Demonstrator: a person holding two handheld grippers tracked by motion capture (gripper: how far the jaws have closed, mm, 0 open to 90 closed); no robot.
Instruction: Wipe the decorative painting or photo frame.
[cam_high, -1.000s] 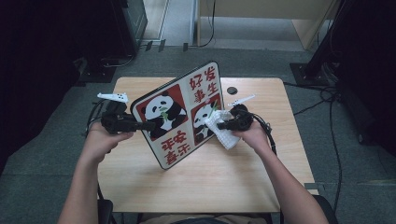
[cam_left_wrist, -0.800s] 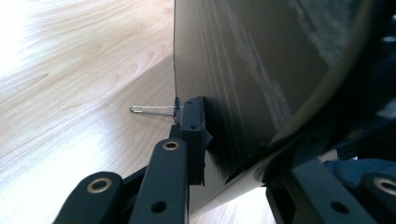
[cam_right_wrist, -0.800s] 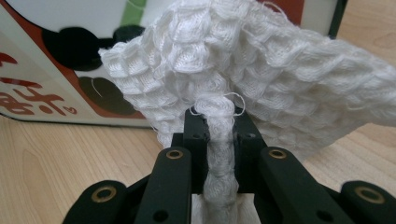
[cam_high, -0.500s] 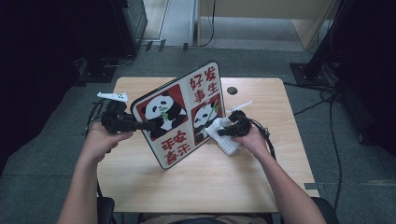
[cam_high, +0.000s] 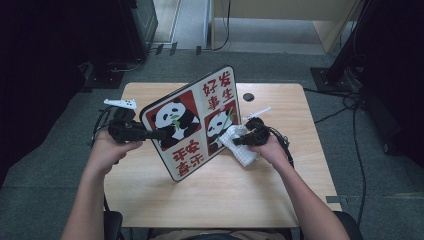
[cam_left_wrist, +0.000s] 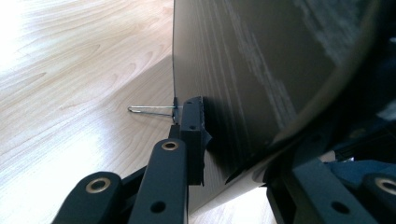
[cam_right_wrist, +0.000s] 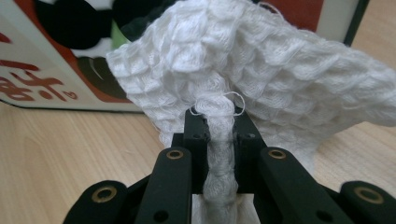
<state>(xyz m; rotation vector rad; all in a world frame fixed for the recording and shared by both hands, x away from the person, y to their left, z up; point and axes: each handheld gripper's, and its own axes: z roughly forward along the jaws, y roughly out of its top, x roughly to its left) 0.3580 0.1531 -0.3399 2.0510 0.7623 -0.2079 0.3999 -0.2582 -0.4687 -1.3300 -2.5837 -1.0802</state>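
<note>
Board (cam_high: 192, 122) stands tilted on the table (cam_high: 225, 195); my left gripper (cam_high: 150, 134) clamps its edge, right gripper (cam_high: 239, 142) pinches cloth (cam_high: 240, 147) against its face.

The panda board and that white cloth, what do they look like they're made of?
The panda board looks like a thin, rigid printed panel, perhaps plastic or coated card; its back is dark with a faint streaked sheen. The white cloth is soft waffle-weave fabric, likely cotton: raised squares and loose threads show.
</note>
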